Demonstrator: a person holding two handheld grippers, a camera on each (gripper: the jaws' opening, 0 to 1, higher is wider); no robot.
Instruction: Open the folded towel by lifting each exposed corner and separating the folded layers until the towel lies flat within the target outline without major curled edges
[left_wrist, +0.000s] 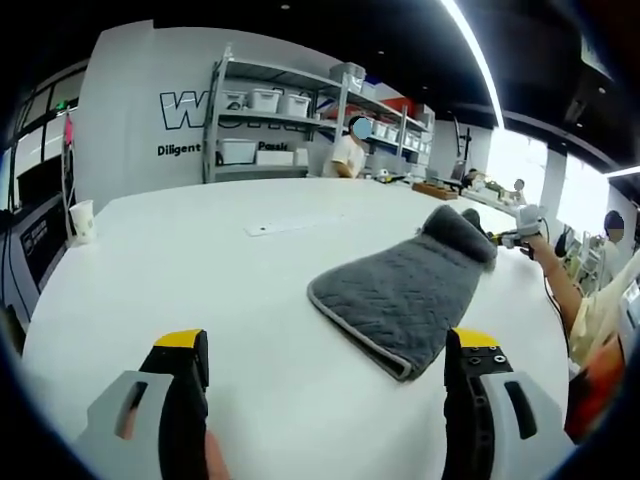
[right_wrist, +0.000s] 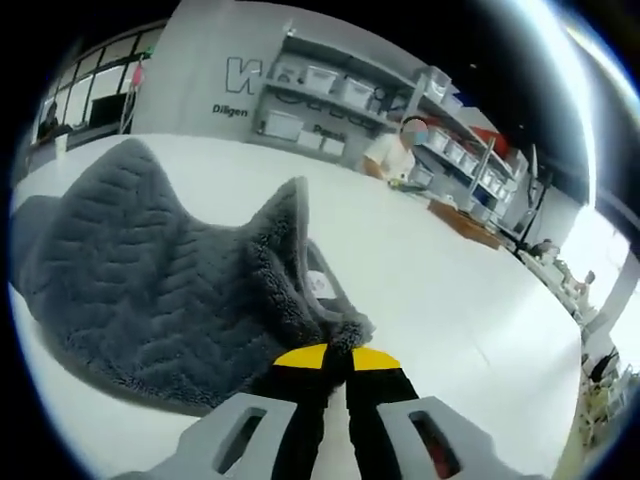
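While the white table (left_wrist: 200, 290) is bare around it, the grey towel (left_wrist: 405, 295) lies folded mid-table; the right gripper (right_wrist: 335, 362), clenched on its far corner (right_wrist: 335, 325), should peel slowly, and the released left gripper (left_wrist: 325, 350) should pin the near edge.

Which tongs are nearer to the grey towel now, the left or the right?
Right. The right tongs are shut on a corner of the towel; the left tongs are open, apart from its near edge.

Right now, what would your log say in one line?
towel: grey, still folded on white table | right gripper: jaws shut on towel corner, lifting | left gripper: jaws open, holding nothing
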